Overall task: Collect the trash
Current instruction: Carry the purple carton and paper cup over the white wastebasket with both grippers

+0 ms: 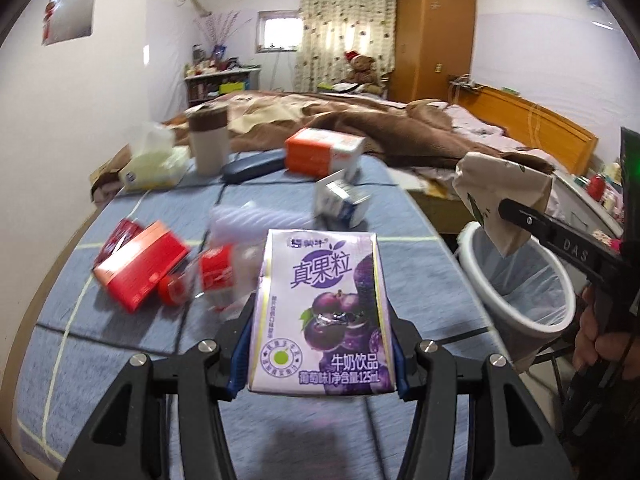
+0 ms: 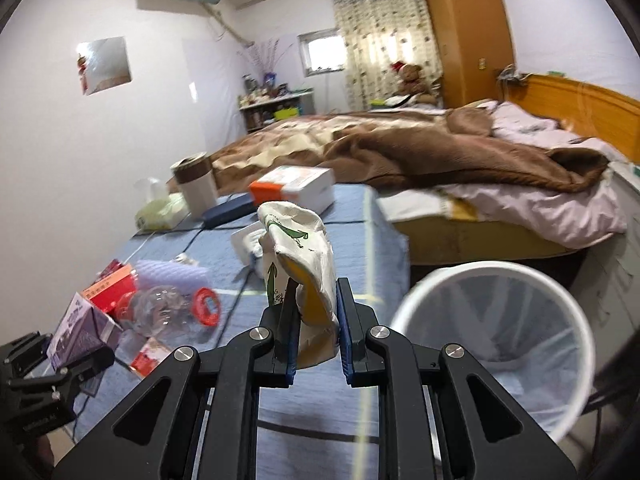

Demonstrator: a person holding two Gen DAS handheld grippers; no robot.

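we hold two bits of trash up over the blue tabletop [image 1: 132, 332] and the bin [image 2: 492, 344] is the place they must go. the bin stands off the right edge of the tabletop, and our right gripper [image 2: 316, 332] is the nearer one: from its own view the white rim sits just to the right of the jaws and a little lower. its jaws are shut tight on a crumpled paper cup [image 2: 300, 256], which stands up tall between them, bent over at the top. from the left wrist view the cup [image 1: 504, 196] hangs just above the bin [image 1: 520, 280], at its far edge. our left gripper [image 1: 316, 352] is farther away, with the bin off to its right. its jaws squeeze the two narrow sides of a purple milk box [image 1: 320, 312], which stands upright, long side up. the milk box is smooth, shiny card with flat faces and sharp edges. the cup is soft, thin paper, white with green print, all squashed. the bin is round, hard white plastic with a thin clear bag inside. more trash lies on the quilted cloth: red boxes [image 1: 140, 268] and a clear squashed bottle [image 2: 168, 312].
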